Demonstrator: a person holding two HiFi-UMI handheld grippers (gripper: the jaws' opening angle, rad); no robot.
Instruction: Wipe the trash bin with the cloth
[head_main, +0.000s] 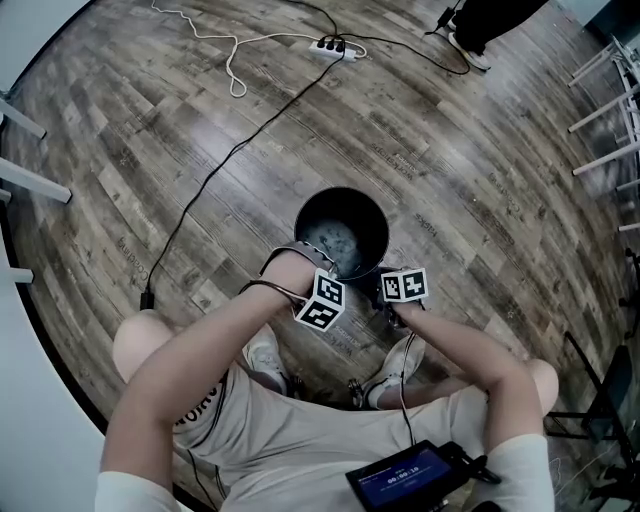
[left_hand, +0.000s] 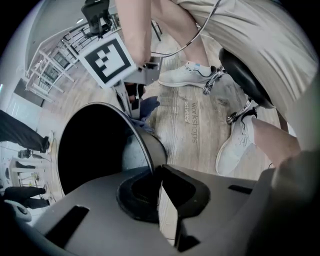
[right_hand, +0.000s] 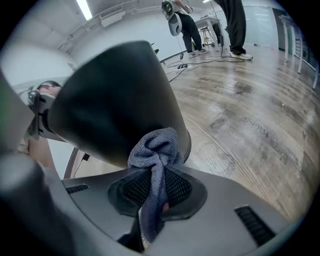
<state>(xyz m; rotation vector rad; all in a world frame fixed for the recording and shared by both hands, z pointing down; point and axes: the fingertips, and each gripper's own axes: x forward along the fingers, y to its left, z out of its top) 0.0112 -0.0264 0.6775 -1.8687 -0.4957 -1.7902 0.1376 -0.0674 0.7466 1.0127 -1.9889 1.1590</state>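
The black round trash bin (head_main: 342, 232) stands on the wooden floor just ahead of my feet, its mouth up. My left gripper (head_main: 322, 302) points straight down at the near rim. In the left gripper view this gripper (left_hand: 156, 172) is shut on the bin's thin rim (left_hand: 148, 152), with the dark inside (left_hand: 95, 150) to the left. My right gripper (head_main: 404, 286) sits low at the bin's near right side. It (right_hand: 152, 187) is shut on a bunched blue-grey cloth (right_hand: 156, 147), which lies against the bin's outer wall (right_hand: 115, 100). The cloth (left_hand: 146, 107) also shows beyond the rim.
A power strip (head_main: 335, 47) with black and white cables lies on the floor behind the bin. White metal frame legs (head_main: 610, 130) stand at the right. My shoes (head_main: 265, 358) and a stool's castors (left_hand: 214, 80) are close behind the grippers. People (right_hand: 235, 25) stand far off.
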